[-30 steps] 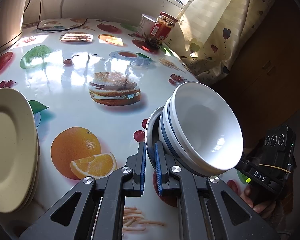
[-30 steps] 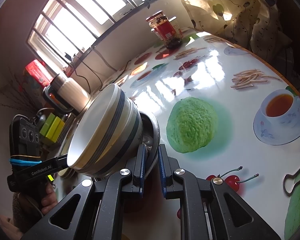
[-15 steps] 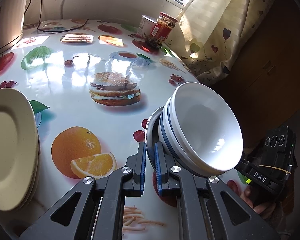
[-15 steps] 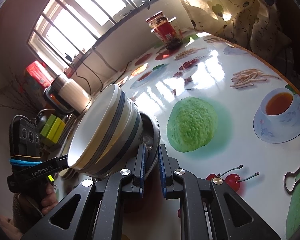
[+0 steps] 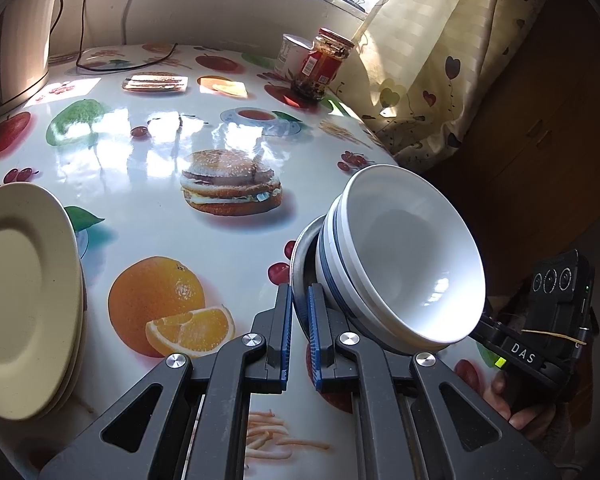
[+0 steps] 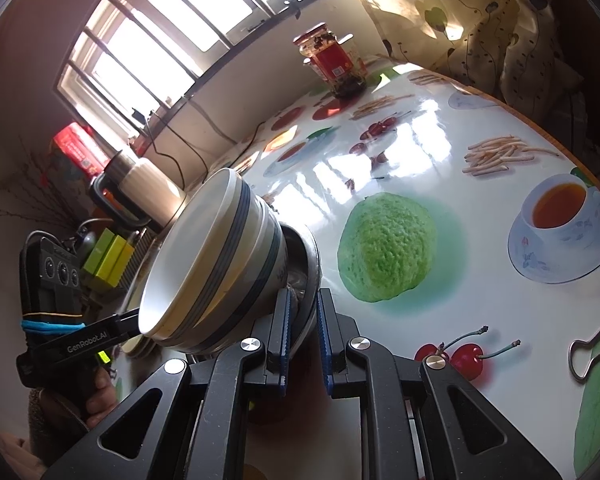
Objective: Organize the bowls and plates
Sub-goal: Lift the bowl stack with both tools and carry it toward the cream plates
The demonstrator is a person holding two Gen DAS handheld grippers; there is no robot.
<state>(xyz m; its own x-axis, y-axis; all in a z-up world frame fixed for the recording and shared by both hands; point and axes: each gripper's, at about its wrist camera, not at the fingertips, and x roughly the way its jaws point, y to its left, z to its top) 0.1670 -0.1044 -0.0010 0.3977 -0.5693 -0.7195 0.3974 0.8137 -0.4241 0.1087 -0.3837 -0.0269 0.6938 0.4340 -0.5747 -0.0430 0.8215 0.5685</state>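
Left wrist view: the left claw (image 5: 299, 332) clamps the metal bowl (image 5: 302, 254) rim at lower centre; the white bowls (image 5: 404, 264) nested in it tip right, plates (image 5: 24, 300) sit far left on the worktop (image 5: 140, 184).

Right wrist view: the right claw (image 6: 303, 336) pinches the opposite rim, stack leaning left, lifted, both claws angled downward.

Plate stack (image 5: 24, 300) is cropped at left edge.

Nested white bowls (image 5: 404, 256) with blue bands, seated in a metal bowl (image 5: 300, 256), tipped sideways at right of frame; cream plates (image 5: 24, 296) stacked flat at left edge.
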